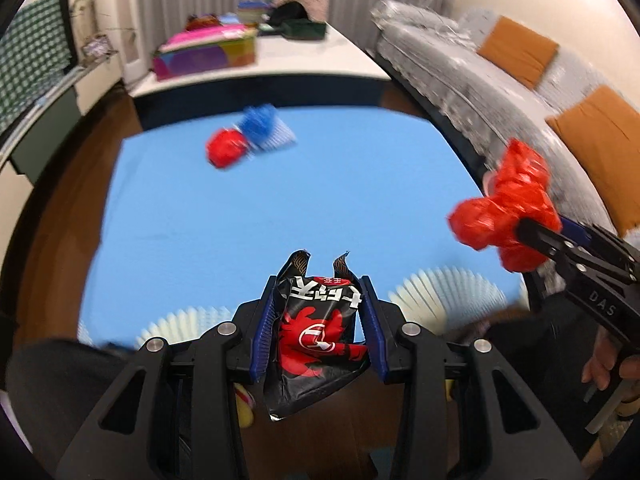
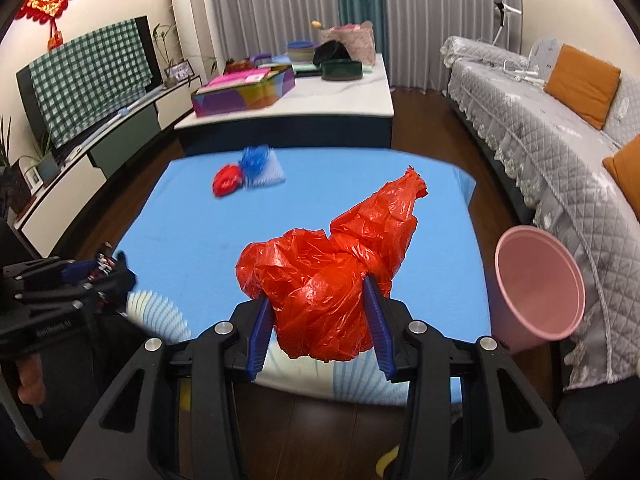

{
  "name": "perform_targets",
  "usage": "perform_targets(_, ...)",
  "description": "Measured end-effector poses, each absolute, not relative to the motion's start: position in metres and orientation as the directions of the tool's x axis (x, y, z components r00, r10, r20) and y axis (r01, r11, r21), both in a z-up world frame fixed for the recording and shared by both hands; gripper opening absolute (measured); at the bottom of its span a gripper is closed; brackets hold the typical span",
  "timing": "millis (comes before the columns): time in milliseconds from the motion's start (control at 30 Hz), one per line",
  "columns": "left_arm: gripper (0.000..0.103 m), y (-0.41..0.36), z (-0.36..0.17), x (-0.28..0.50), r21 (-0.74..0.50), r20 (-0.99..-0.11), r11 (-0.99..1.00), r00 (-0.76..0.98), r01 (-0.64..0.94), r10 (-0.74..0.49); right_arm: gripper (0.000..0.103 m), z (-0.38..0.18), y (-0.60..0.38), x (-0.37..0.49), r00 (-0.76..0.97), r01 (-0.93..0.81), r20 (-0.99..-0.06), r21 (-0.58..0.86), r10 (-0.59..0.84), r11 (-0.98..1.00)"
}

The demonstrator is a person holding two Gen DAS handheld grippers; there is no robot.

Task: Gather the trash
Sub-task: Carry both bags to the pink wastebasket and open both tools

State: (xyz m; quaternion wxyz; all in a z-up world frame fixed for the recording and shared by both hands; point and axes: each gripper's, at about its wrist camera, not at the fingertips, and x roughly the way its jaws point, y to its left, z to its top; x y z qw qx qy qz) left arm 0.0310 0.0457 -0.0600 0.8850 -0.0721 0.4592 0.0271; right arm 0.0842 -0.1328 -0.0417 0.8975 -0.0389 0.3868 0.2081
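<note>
R gripper (image 2: pixel 320 320) clamped on red plastic bag (image 2: pixel 328 276); pink bin (image 2: pixel 536 284) sits just to its right, slightly fwd, so R is nearer. L gripper (image 1: pixel 318 332) clamped on black snack wrapper (image 1: pixel 316 336), your bin is further off.

Bin (image 2: pixel 538 284) right of table (image 2: pixel 192 248)

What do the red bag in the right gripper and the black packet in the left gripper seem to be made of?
Red bag: thin glossy plastic film, judging by fine crinkles and slight translucency. Black packet: printed snack-wrapper film, likely laminated plastic or foil, given sharp creases, sheen and torn top.
</note>
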Motion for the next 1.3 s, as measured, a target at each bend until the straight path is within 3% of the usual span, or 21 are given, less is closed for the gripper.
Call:
perform_targets(367,0.039,0.016,-0.075,0.040,-0.074,-0.844,0.996,0.535,-0.050,-0.036,0.043,-0.052,-0.153,0.069,0.609,-0.372,-0.726,0.096,0.321,0.923)
perform_targets(767,0.039,-0.035,-0.061,0.105,-0.037,-0.841,0.997,0.536,0.073,-0.071,0.044,-0.052,-0.212,0.107,0.650,-0.247,-0.725,0.085,0.230,0.965)
perform_targets(1133,0.039,-0.172,-0.034,0.227,-0.120,-0.808,0.934,0.514,0.338,-0.289,0.044,-0.031,-0.339,0.188,0.705,0.063,-0.709,0.082,0.014,0.995)
perform_targets(1300,0.039,-0.247,-0.045,0.280,-0.099,-0.805,0.902,0.499,0.421,-0.321,0.044,-0.046,-0.387,0.222,0.699,0.176,-0.713,0.087,-0.062,0.981)
